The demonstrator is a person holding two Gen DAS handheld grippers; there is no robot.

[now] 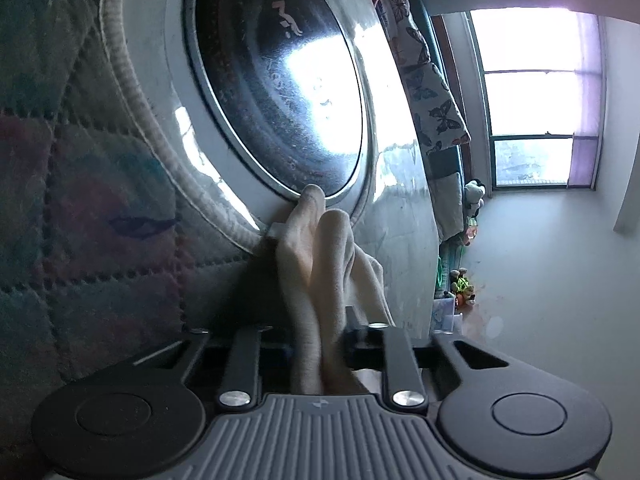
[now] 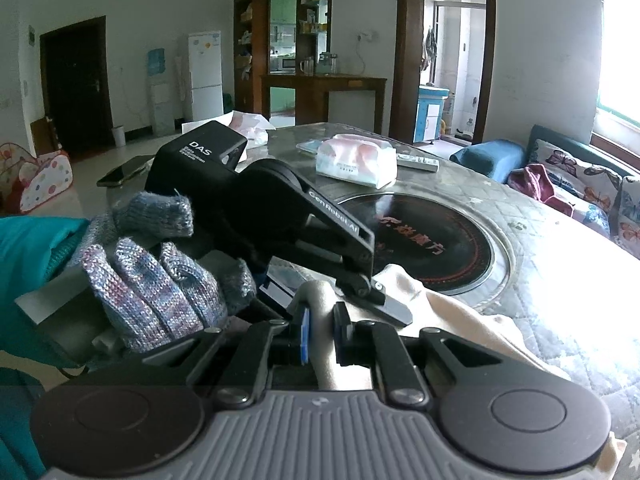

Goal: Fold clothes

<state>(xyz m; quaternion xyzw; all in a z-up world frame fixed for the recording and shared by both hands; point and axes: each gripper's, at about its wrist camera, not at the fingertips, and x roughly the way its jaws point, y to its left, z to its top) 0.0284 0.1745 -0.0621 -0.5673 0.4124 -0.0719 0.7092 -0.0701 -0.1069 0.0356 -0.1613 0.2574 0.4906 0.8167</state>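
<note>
Left wrist view: nearest the lens, a bunched fold of cream cloth (image 1: 320,280) runs up between the fingers of the left tongs (image 1: 316,264), which are closed down tight on it. The view is rolled sideways; beyond the cloth stands the round dark glass plate (image 1: 276,80) set in the quilted desk (image 1: 80,200), bearing a pinkish mark too blurred to read. A butterfly-print cushion (image 1: 432,92) and a bright window (image 1: 532,92) lie farther off.

Right wrist view: closest in, the right tongs (image 2: 322,336) are nearly closed, pinching a ridge of the same cream cloth (image 2: 460,320), which spreads rightward over the desk (image 2: 560,248). Just ahead, the left tongs (image 2: 384,300) press onto the cloth, held by a knit-gloved hand (image 2: 160,280); its housing reads "DAS" and its arm "GenRobot.AI". Red characters ring the glass plate (image 2: 440,236), not clearly legible. A tissue pack (image 2: 356,160) sits beyond.
</note>
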